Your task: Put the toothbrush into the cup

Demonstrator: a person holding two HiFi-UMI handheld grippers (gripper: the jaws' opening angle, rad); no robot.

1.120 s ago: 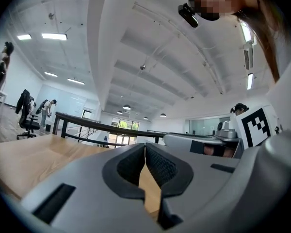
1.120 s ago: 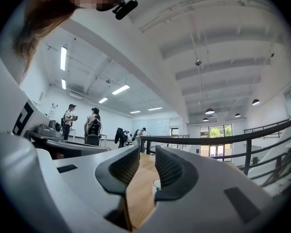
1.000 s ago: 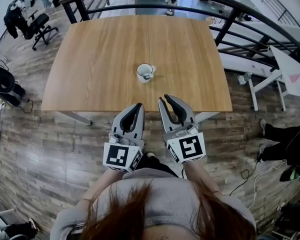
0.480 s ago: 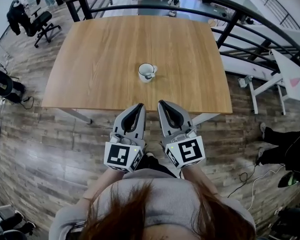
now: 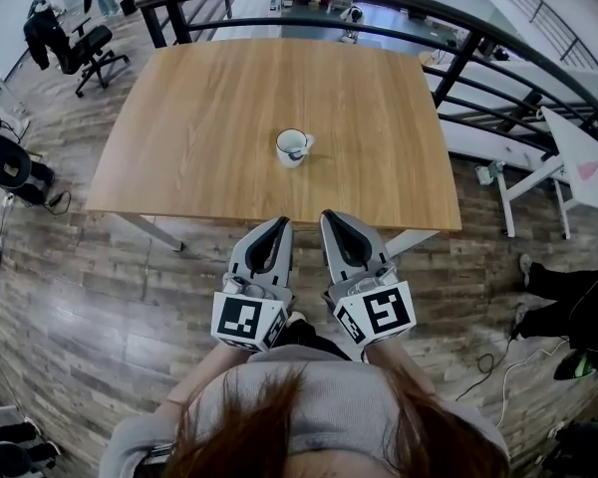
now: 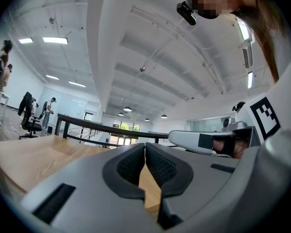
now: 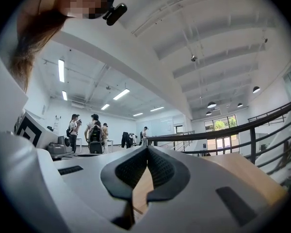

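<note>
While left claw and right claw hang shut, empty, before the table | cup stands mid-table | no toothbrush lying out; whether it's inside, unclear.

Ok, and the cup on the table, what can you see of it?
The cup is a small white mug, glossy like ceramic, with a handle on its right side in the head view. It stands upright near the middle of the wooden table, alone, touched by nothing but the tabletop. A dark streak shows inside, too small to tell what it is.
</note>
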